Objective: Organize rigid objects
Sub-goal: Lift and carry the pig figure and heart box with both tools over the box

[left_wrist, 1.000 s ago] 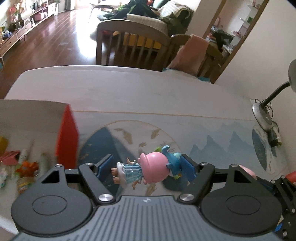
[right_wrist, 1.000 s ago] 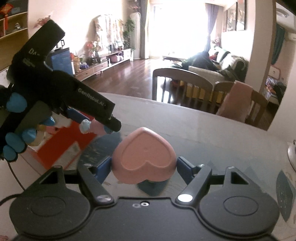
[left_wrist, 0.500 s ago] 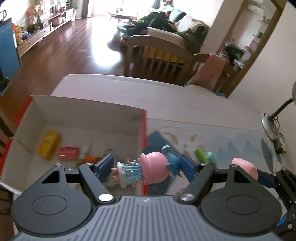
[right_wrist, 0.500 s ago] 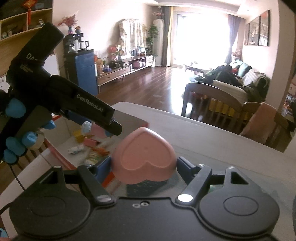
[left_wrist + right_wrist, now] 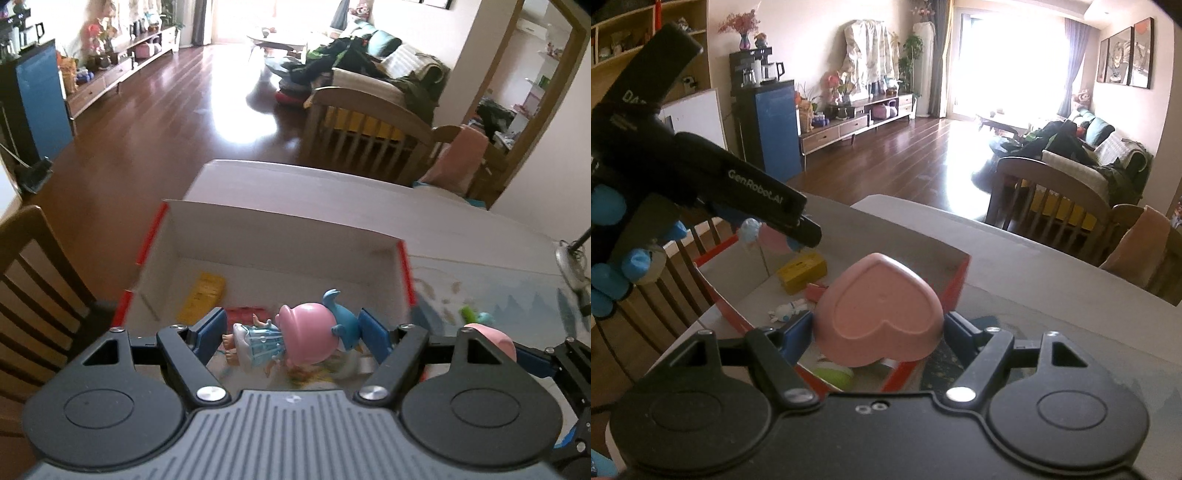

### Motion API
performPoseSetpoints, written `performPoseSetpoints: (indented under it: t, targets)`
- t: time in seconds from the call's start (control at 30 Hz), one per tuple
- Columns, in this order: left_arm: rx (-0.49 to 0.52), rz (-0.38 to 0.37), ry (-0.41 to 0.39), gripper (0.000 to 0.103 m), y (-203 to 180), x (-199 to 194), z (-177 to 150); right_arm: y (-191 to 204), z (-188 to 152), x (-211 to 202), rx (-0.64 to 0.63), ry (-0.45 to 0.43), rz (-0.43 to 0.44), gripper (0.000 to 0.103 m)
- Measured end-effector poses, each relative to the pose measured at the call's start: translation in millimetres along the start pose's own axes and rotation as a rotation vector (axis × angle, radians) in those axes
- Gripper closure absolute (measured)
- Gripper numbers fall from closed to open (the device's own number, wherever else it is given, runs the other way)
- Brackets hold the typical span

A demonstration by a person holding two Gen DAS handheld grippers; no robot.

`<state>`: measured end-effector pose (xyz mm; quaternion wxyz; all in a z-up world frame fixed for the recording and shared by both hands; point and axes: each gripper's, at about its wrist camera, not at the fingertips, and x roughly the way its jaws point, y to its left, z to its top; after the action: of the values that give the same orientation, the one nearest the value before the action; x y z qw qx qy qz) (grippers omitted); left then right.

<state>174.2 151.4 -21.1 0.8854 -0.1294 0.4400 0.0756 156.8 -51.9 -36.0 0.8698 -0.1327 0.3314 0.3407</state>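
The left hand-held gripper (image 5: 293,332) is clenched on a small plastic doll with a pink hat and pale blue dress (image 5: 291,341), lying sideways between the blue pads and hanging above the inside of the open white cardboard box with red edges (image 5: 280,236), which sits at the counter's (image 5: 461,221) left edge. The right hand-held gripper (image 5: 879,326) grasps a pink heart-shaped plastic dish (image 5: 881,315), held over the box's near right corner. On the box floor lie a yellow rectangular block (image 5: 203,297), a flat red piece (image 5: 243,314) and other small toys that are too blurred to name.

The main risk, as I judge it, is the doll's uneven shape: gripped across head and body, it could swivel on release and land on the toys already there, or bounce toward the wall. The dish sits close to the red rim, so letting go now might clip the edge and tip it onto the counter. The two grippers are near each other and could collide.
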Motion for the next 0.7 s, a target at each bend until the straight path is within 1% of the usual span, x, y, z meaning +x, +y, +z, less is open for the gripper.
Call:
performPoseSetpoints:
  t: [0.1, 0.27, 0.47, 0.7]
  targets:
    - [-0.002, 0.003, 0.003, 0.025, 15.5, 6.4, 4.0, 10.0, 4.3, 17.8, -0.008, 0.024, -0.010, 0.027]
    - [0.019, 0.004, 0.019, 0.025, 29.5, 25.2, 11.9, 26.3, 6.1, 45.3, -0.001, 0.083, -0.024, 0.027]
    - [0.056, -0.017, 0.043, 0.025, 33.9, 56.0, 18.2, 30.3, 8.8, 81.6, 0.002, 0.154, -0.046, 0.027]
    - [0.100, -0.005, 0.086, 0.025, 30.7, 96.2, 27.6, 35.7, 8.4, 112.6, -0.013, 0.225, -0.047, 0.027]
